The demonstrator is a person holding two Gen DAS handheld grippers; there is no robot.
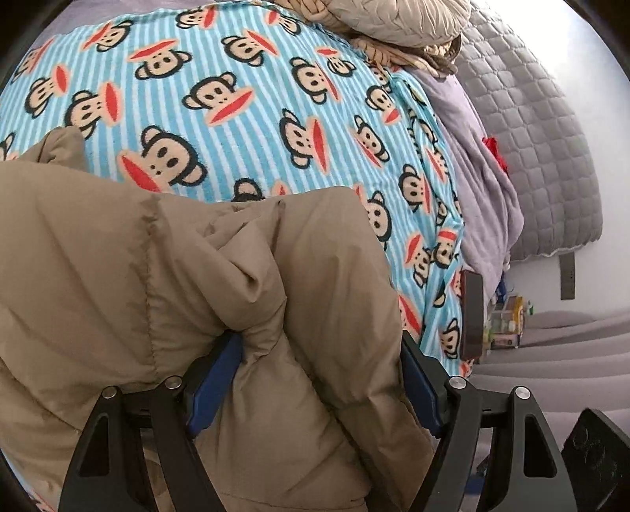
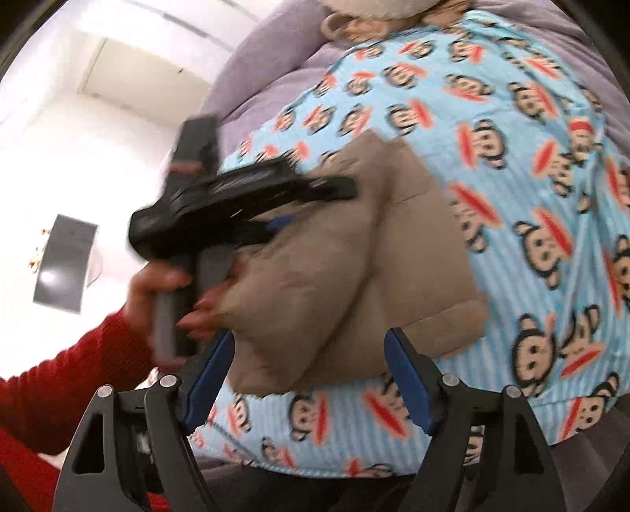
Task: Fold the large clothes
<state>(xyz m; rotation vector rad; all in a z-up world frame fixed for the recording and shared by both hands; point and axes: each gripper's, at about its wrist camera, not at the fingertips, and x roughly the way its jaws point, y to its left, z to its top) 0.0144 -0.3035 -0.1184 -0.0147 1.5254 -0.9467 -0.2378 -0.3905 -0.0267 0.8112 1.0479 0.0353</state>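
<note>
A tan puffy jacket (image 1: 197, 295) lies bunched on the monkey-print blanket (image 1: 244, 118). In the left wrist view it fills the foreground. My left gripper (image 1: 315, 378) stands open wide, with a bulge of the jacket between its blue pads (image 1: 214, 378); fabric drapes over the left finger. In the right wrist view the jacket (image 2: 354, 275) looks folded into a thick bundle. The left gripper (image 2: 319, 204) rests at its far left edge, held by a hand (image 2: 157, 283) in a red sleeve (image 2: 59, 374). My right gripper (image 2: 309, 378) is open and empty, hovering above the bundle's near edge.
The blanket (image 2: 512, 197) covers a bed with a lilac sheet (image 1: 472, 157). A heap of beige clothes (image 1: 393, 23) sits at the far end by a grey quilted cover (image 1: 531, 138). A dark phone-like object (image 1: 472, 311) stands at the bed's right edge.
</note>
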